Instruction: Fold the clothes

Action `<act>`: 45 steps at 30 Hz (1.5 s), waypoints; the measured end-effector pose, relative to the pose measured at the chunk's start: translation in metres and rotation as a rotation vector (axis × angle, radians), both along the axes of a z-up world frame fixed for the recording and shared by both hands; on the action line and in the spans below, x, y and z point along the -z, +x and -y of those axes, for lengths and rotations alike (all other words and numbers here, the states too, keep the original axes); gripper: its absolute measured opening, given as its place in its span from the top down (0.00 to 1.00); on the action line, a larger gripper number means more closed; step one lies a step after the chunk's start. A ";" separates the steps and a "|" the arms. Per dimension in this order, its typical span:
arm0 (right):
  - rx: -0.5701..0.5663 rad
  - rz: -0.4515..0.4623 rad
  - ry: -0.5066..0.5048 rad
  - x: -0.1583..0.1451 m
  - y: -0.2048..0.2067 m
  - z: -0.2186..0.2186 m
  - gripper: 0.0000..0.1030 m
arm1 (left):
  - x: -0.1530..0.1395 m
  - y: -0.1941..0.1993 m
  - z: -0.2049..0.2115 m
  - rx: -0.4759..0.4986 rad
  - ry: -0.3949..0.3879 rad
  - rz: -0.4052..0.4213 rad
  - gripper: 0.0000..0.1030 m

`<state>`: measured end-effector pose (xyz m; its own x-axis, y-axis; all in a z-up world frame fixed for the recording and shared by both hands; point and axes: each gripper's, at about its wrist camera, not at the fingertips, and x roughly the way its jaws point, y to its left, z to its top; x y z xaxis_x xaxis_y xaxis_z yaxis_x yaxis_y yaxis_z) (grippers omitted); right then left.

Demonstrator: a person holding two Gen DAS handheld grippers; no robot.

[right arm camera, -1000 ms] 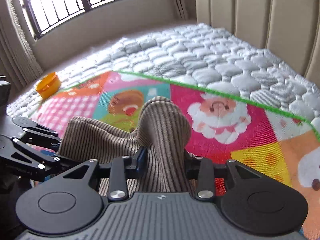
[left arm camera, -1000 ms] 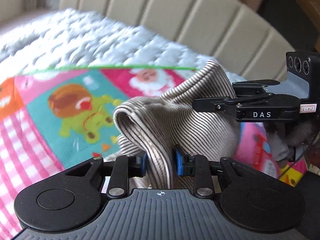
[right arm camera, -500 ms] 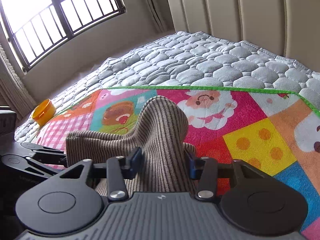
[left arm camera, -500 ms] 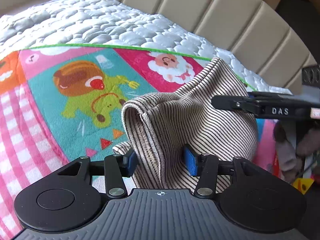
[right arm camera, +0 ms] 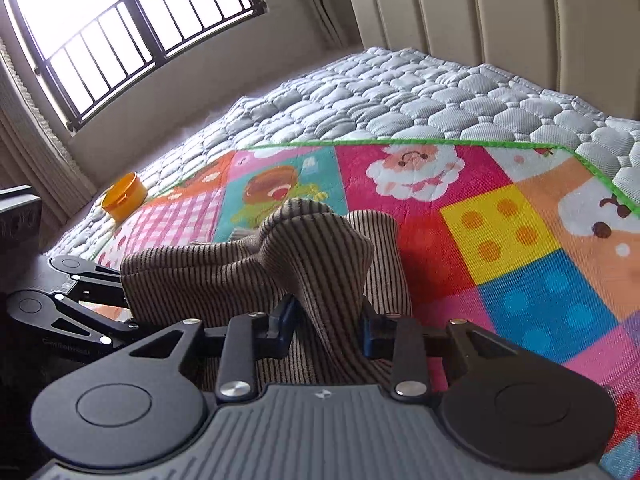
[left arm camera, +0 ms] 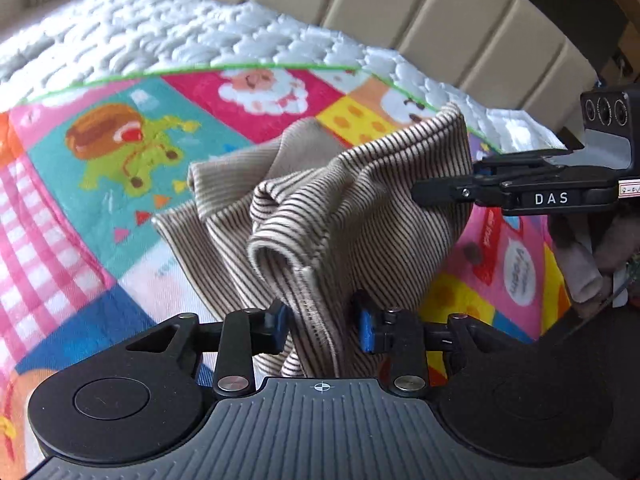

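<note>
A brown and cream striped garment lies bunched on the colourful cartoon play mat. My left gripper has its jaws apart, with a fold of the garment's hem between the blue pads. My right gripper also has its jaws apart around a raised fold of the garment. The right gripper shows in the left wrist view at the garment's right edge. The left gripper shows in the right wrist view at the garment's left end.
The mat lies on a grey quilted mattress with a beige padded headboard behind. An orange round lid sits on the mattress at the far left. A barred window is beyond it.
Both grippers' jaws have widened since a second ago, when they pinched the garment. The garment has sagged lower and spread onto the mat.
</note>
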<state>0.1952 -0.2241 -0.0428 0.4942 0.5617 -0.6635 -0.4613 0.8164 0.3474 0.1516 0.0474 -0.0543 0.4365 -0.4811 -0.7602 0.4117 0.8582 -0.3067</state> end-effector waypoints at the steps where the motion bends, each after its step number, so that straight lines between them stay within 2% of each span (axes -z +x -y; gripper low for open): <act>1: 0.007 0.017 0.010 -0.002 0.006 -0.002 0.70 | -0.005 0.002 -0.002 -0.017 -0.014 0.021 0.66; 3: 0.016 0.041 0.011 -0.002 0.021 -0.009 0.70 | -0.008 0.014 -0.005 -0.060 -0.024 0.028 0.66; 6: 0.017 0.033 -0.040 0.013 0.050 -0.024 0.68 | 0.005 0.032 -0.006 -0.113 0.051 0.022 0.63; 7: 0.040 0.036 -0.067 0.023 0.057 -0.027 0.63 | 0.014 0.036 -0.008 -0.123 0.076 0.013 0.57; 8: 0.062 0.039 -0.093 0.032 0.062 -0.028 0.41 | 0.024 0.040 -0.010 -0.135 0.101 0.006 0.53; 9: 0.082 0.035 -0.095 0.039 0.063 -0.026 0.23 | 0.031 0.043 -0.013 -0.136 0.113 0.008 0.45; 10: 0.103 0.032 -0.096 0.045 0.065 -0.023 0.19 | 0.033 0.045 -0.017 -0.137 0.119 0.017 0.39; 11: 0.123 0.028 -0.097 0.052 0.066 -0.021 0.16 | 0.032 0.046 -0.020 -0.148 0.120 0.024 0.37; 14: 0.169 0.008 -0.095 0.061 0.069 -0.015 0.06 | 0.026 0.046 -0.029 -0.186 0.109 0.056 0.37; 18: 0.179 0.070 -0.168 0.058 0.063 -0.026 0.02 | -0.002 0.036 -0.031 -0.220 0.117 0.220 0.42; 21: 0.200 0.094 -0.199 0.060 0.061 -0.031 0.00 | -0.026 0.034 -0.019 -0.197 0.083 0.309 0.39; 25: 0.231 0.067 -0.185 0.044 0.053 -0.024 0.00 | -0.013 0.056 0.011 -0.128 0.191 0.307 0.41; 29: 0.324 -0.001 -0.153 0.014 0.028 -0.014 0.00 | -0.001 0.062 0.009 -0.125 0.198 0.290 0.38; 31: 0.374 -0.030 -0.127 0.008 0.012 -0.010 0.00 | 0.004 0.066 0.009 -0.124 0.202 0.282 0.31; 33: 0.367 -0.060 -0.147 0.010 0.004 -0.013 0.00 | 0.010 0.069 0.008 -0.122 0.206 0.274 0.30; 36: 0.343 -0.044 -0.318 0.029 0.001 -0.035 0.00 | 0.019 0.074 0.006 -0.121 0.211 0.262 0.29; 38: 0.321 -0.016 -0.388 0.046 0.003 -0.048 0.00 | 0.024 0.077 0.006 -0.119 0.215 0.253 0.28; 41: 0.325 0.004 -0.385 0.051 0.004 -0.053 0.00 | 0.029 0.080 0.003 -0.119 0.218 0.246 0.28; 44: 0.328 0.034 -0.390 0.051 0.000 -0.056 0.00 | 0.020 0.075 -0.003 -0.124 0.199 0.253 0.29; 45: 0.326 0.050 -0.395 0.051 -0.002 -0.056 0.00 | 0.014 0.071 -0.007 -0.120 0.178 0.254 0.33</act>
